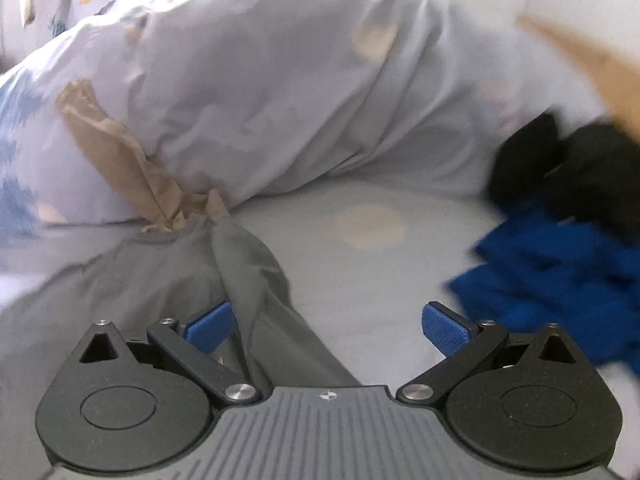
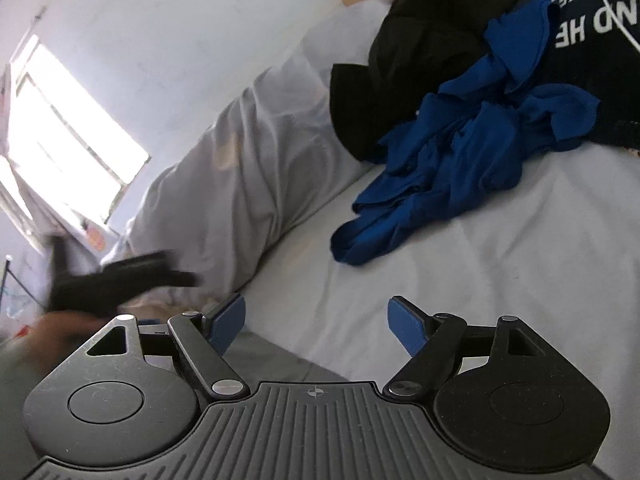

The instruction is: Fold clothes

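Both tongs (image 1: 328, 326) (image 2: 316, 322) agape; blue garment (image 2: 440, 160), prob. duvet (image 1: 280, 100) ahead.

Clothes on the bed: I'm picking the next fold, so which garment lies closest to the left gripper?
The grey garment, lying between the open fingers of the left gripper. The blue garment and black garment lie farther right.

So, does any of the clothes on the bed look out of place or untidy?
Yes. The blue garment lies crumpled in a heap on the bed sheet, partly over the black clothes. The grey garment lies bunched beside the pillow. Both hand-held grippers are open.
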